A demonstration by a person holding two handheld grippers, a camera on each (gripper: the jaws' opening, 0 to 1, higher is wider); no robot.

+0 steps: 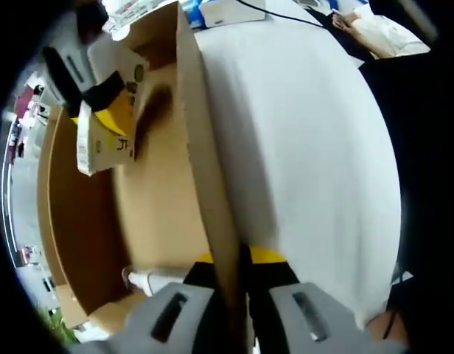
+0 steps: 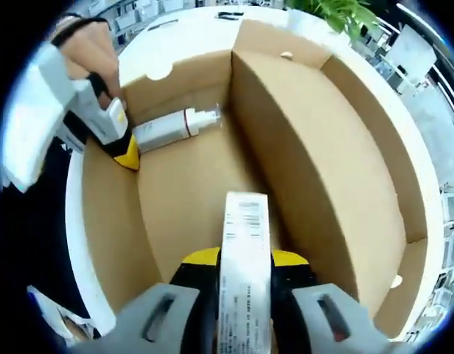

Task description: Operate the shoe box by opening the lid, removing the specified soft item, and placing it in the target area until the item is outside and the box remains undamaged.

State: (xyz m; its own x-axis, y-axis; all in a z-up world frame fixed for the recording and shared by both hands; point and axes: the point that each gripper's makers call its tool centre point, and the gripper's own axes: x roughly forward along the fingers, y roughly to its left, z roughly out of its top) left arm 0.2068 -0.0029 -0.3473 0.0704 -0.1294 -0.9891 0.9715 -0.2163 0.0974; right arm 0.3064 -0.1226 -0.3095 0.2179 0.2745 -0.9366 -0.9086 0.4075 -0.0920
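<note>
In the left gripper view, the box wall (image 1: 205, 169) runs straight ahead from between the jaws of the left gripper (image 1: 231, 295). Left of that wall lies the box floor (image 1: 157, 214), with a tube (image 1: 149, 280) just left of the jaws and the right gripper (image 1: 109, 110) far ahead, gripping a flat carton (image 1: 102, 147). In the right gripper view, that carton (image 2: 245, 273) stands between the jaws; ahead and left, the tube (image 2: 175, 127) lies on the floor beside the left gripper (image 2: 124, 151).
</note>
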